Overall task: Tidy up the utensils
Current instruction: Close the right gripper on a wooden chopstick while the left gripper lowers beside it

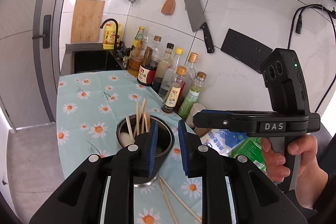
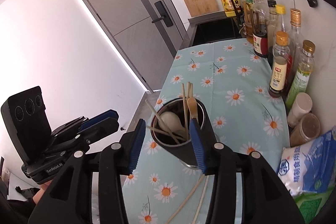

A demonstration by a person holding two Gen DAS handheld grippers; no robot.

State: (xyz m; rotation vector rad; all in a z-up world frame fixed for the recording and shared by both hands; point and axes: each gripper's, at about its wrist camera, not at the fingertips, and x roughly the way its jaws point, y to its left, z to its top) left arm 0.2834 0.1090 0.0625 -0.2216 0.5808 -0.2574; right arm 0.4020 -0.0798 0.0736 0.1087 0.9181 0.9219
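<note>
Just beyond both hand-held grippers, the utensil cup (image 2: pixel 180 129) stands upright on the table (image 2: pixel 231 81); left hand-held gripper (image 1: pixel 168 148) and right hand-held gripper (image 2: pixel 168 148) are parted, empty; loose chopsticks (image 2: pixel 195 196) lie beside the cup's base.

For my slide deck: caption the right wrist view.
Right hand-held gripper, open and empty, above a utensil holder of chopsticks and spoons; loose chopsticks on the daisy tablecloth.

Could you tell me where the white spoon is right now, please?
The white spoon stands inside the black utensil holder on the daisy tablecloth, among the chopsticks.
</note>
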